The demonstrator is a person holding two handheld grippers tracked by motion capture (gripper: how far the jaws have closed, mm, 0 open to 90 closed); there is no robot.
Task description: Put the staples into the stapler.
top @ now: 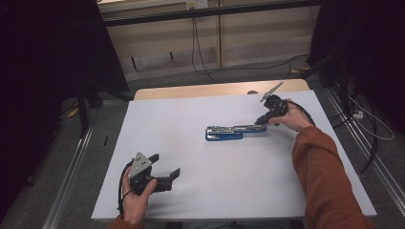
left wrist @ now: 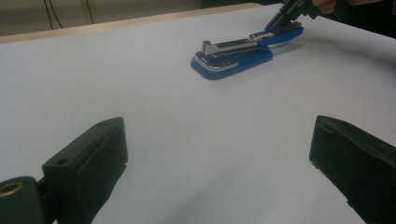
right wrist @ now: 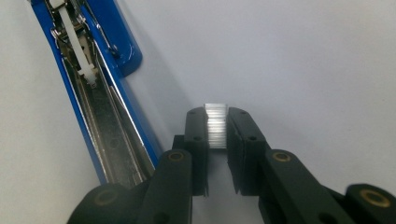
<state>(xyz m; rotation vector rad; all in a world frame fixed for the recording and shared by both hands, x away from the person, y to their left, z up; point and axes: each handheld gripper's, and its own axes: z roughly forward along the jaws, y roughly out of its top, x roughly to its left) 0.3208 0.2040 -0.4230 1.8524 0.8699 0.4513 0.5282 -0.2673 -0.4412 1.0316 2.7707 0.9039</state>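
A blue stapler (top: 229,132) lies opened flat near the middle of the white table (top: 191,119), its metal staple channel (right wrist: 109,135) facing up. My right gripper (right wrist: 216,122) hovers at the stapler's right end, shut on a short strip of silver staples (right wrist: 216,126) pinched between its pads. The same gripper (top: 264,119) sits at the right of the high view, and its tip meets the stapler's far end (left wrist: 280,32) in the left gripper view. My left gripper (top: 167,167) rests near the front left edge, jaws wide open with nothing between them, well apart from the stapler (left wrist: 238,53).
The table's wooden far edge (top: 215,89) lies beyond the white top. Cables (top: 367,119) trail on the floor at the right, and dark stands (top: 86,95) flank the table. The person's rust-coloured sleeve (top: 325,181) reaches in from the bottom right.
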